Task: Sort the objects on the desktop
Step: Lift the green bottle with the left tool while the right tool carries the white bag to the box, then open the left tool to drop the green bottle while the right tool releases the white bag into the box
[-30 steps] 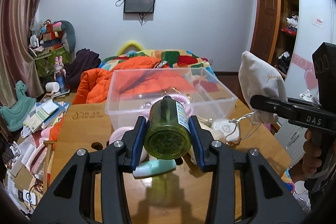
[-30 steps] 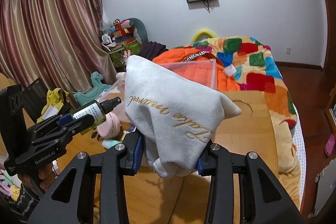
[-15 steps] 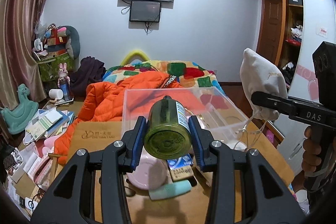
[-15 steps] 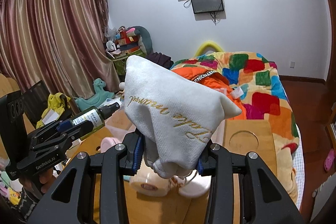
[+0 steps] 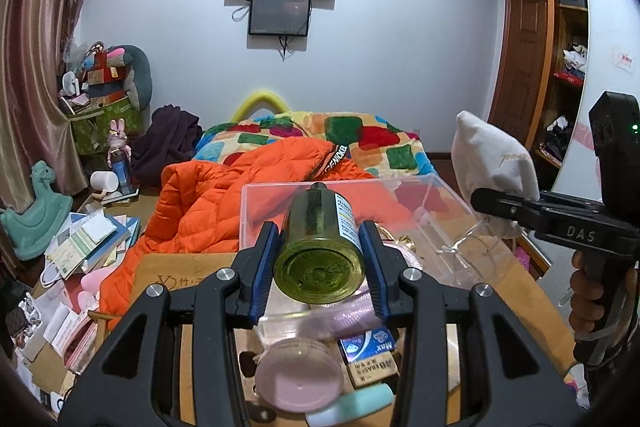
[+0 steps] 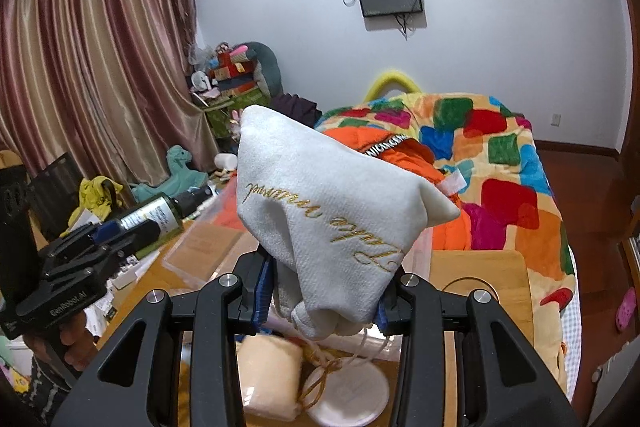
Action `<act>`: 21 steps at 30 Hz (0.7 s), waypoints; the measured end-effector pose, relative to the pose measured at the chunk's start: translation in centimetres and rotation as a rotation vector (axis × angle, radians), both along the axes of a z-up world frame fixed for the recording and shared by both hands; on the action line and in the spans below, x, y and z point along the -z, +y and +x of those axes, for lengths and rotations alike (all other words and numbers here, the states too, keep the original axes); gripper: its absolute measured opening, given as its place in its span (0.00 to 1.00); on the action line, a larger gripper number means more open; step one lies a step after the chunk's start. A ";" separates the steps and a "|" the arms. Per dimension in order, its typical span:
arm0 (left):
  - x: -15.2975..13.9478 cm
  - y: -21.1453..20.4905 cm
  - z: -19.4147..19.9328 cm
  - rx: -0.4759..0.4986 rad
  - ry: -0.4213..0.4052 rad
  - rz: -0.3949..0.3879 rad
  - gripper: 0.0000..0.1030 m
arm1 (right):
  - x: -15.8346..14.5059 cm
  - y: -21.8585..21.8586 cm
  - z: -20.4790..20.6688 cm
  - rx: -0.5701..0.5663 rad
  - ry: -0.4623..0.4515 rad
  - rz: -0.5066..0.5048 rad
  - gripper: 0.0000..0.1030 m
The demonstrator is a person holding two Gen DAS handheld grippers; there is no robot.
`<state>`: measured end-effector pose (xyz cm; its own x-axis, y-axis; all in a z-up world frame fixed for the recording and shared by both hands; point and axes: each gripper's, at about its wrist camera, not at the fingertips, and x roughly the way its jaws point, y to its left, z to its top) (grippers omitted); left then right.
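Above the clear bin (image 5: 420, 195), left gripper (image 5: 320, 263) clamps a green bottle (image 5: 320, 251); right gripper (image 6: 324, 291) clamps a white pouch (image 6: 332, 211).

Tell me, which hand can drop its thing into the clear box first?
Probably the left. Its gripper holds the green bottle pointing straight at the clear box just ahead. The right gripper, holding the white pouch, sits off toward the box's side.

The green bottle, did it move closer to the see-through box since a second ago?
Yes. The green bottle, in the left gripper, has moved forward over the clear box, whose near wall now sits beneath it.
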<state>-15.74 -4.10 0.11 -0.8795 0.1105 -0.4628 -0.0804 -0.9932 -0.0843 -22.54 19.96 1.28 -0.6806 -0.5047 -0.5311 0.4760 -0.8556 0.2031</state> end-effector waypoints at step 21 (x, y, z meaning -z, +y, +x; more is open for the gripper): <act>3.4 1.2 -5.4 0.038 -0.173 -0.034 0.40 | 4.8 -4.6 -5.1 -0.015 -0.091 0.214 0.36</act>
